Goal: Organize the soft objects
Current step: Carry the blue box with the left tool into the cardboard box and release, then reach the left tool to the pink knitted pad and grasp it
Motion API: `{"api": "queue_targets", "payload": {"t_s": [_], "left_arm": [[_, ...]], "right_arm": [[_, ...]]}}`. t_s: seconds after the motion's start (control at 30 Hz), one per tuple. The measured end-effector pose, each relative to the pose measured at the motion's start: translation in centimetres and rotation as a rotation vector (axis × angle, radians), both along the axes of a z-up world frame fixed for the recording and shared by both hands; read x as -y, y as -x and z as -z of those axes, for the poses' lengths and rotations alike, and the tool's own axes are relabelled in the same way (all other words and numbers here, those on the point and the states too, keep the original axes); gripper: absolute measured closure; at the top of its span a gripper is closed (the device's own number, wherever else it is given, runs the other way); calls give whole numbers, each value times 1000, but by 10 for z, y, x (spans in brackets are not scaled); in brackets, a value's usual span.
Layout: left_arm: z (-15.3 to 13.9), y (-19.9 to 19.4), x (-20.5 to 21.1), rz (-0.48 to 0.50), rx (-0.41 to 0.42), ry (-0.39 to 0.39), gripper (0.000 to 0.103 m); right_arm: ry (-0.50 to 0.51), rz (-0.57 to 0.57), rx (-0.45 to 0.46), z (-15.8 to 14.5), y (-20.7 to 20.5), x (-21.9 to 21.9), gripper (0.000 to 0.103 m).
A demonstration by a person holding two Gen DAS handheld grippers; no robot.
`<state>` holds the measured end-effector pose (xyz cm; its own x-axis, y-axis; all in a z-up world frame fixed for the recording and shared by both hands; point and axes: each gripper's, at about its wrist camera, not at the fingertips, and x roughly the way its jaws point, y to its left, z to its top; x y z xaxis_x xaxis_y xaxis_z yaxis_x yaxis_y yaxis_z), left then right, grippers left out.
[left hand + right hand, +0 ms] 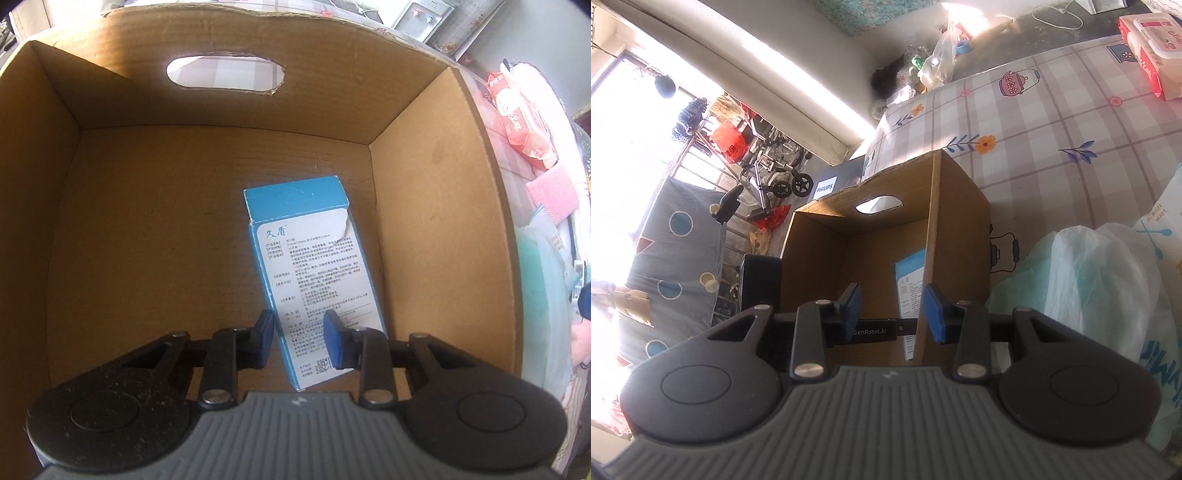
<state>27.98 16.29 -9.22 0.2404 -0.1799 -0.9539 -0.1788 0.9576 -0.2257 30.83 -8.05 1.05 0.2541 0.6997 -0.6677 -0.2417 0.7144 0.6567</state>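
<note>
Left gripper (299, 339) fingers stand apart over the blue box (310, 273) in the carton (221, 44); right gripper (892, 314) straddles the carton wall, unclamped (may snag it).

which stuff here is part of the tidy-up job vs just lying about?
Job:
- cardboard box
- blue carton lying in it, between the left tongs
- red wipes pack
- pink cloth
- plastic bags
- right tongs, straddling the box wall

Lying about:
- wheelchair
- Philips box
- white cable
</note>
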Motion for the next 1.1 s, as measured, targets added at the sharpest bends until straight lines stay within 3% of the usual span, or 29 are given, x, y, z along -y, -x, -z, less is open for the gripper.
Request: {"api": "queue_targets", "payload": {"t_s": [0.3, 0.5, 0.93, 1.0, 1.1], "left_arm": [[-8, -20, 12, -20, 65, -26, 74], [-9, -29, -2, -55, 99, -14, 79], [-12, -27, -9, -98, 150, -20, 79], [-15, -21, -11, -105, 156, -21, 72], [-29, -10, -18, -117, 177, -26, 39]], "right_arm": [[-1, 25, -15, 9, -3, 15, 66], [2, 32, -16, 11, -6, 17, 66], [16, 67, -13, 12, -5, 30, 65], [20, 83, -5, 11, -6, 38, 64], [21, 126, 12, 6, -12, 60, 62]]}}
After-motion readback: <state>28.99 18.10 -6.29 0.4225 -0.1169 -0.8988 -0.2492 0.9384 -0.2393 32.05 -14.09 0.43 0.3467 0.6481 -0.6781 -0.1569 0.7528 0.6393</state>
